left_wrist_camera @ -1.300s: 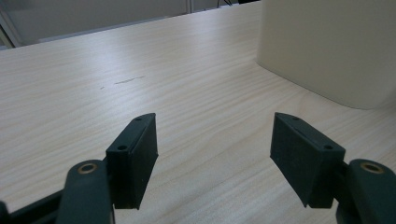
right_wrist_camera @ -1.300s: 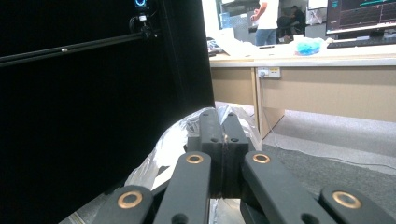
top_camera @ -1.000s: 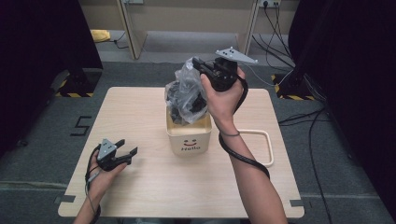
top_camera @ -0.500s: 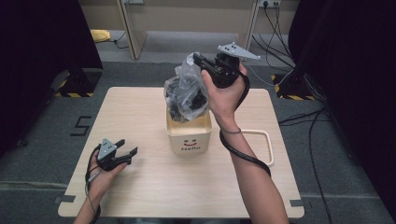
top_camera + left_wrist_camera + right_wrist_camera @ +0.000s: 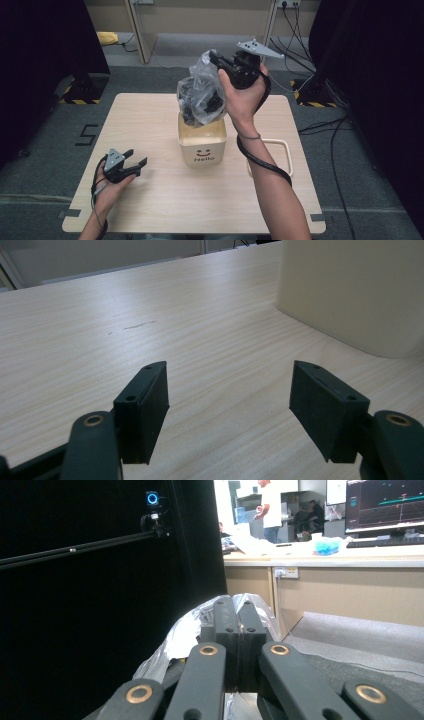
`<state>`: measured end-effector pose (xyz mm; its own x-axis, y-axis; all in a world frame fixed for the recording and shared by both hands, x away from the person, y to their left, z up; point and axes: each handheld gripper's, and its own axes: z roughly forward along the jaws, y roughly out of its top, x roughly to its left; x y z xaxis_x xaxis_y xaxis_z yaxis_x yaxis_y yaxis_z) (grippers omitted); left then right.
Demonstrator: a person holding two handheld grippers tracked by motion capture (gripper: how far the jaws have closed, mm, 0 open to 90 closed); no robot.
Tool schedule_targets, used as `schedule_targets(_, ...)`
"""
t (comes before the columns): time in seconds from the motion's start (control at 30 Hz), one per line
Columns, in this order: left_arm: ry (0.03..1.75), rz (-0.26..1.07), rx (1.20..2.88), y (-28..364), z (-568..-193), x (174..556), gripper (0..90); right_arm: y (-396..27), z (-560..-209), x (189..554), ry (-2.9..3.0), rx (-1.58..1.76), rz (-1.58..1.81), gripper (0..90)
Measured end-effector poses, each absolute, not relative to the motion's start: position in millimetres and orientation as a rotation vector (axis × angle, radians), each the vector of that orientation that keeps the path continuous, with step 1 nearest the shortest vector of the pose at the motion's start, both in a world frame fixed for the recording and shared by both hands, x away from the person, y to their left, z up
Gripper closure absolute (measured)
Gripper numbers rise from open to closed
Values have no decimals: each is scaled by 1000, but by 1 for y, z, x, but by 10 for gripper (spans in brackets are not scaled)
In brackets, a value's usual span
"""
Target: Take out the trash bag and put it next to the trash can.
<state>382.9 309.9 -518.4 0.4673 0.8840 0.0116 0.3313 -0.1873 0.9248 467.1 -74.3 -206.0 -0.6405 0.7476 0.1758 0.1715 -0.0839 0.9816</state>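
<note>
Your right gripper (image 5: 216, 57) pinches the plastic bag (image 5: 200, 95) by its top, hanging just above the bin (image 5: 202, 145); thin film could slip or tear. Your left gripper (image 5: 134, 162), fingers spread, rests left of the bin on the tabletop (image 5: 150, 115)

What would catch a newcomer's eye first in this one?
The clear plastic bag of dark items, held in the air just above the cream bin at the table's middle, pinched at its top by the shut right gripper. Next, the "Hello" smiley on the bin's front. The left gripper rests low at the table's near left with its jaws open on nothing.
</note>
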Motion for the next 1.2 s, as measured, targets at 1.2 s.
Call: schedule_targets(1.2, 1045, 711, 1745, 310, -518, 383, 314, -92, -194, 470, 1686, 1027, 1799, 900)
